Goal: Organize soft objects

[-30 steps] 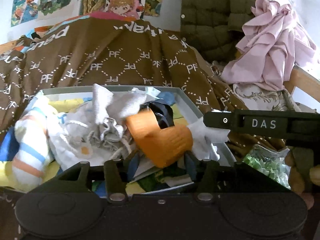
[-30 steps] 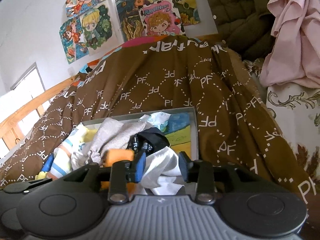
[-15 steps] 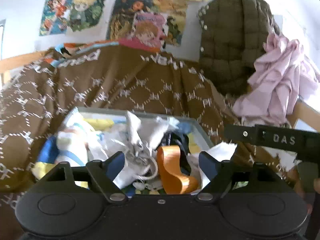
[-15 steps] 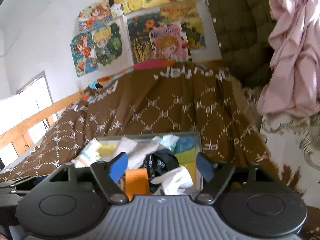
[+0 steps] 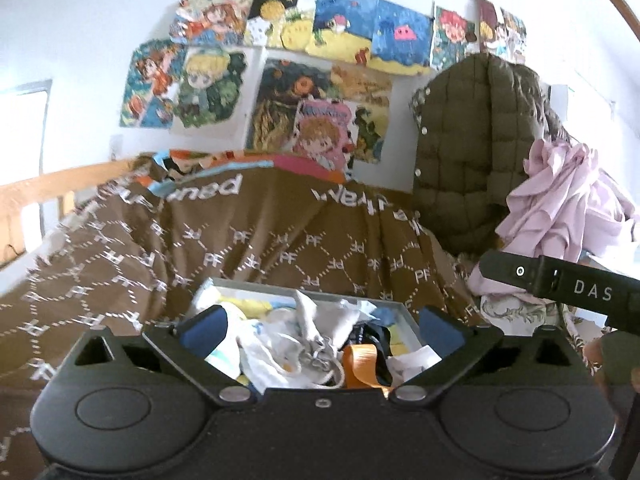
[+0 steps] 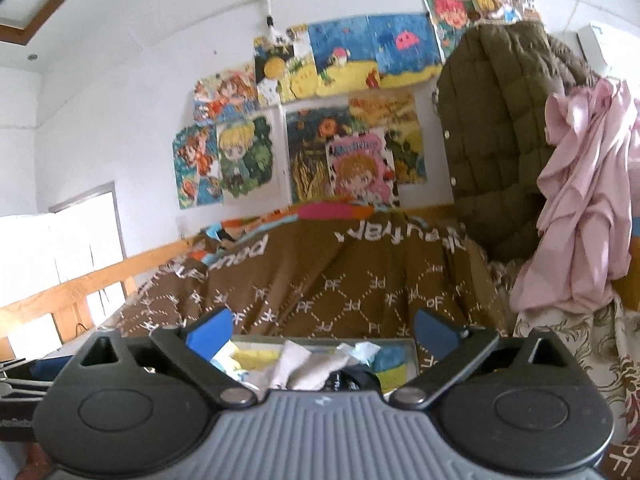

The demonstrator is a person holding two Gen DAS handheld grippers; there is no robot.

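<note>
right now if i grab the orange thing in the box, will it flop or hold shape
The orange strap looks like a folded band, so it would probably unroll and dangle. It seems light. It is tangled among cloths, so neighbours may drag along.

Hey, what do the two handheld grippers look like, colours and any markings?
The left gripper has a black body, black finger arms and blue pads. The right gripper has a ribbed grey body, black arms and blue pads; seen from the left wrist, its side reads DAS in white.
</note>
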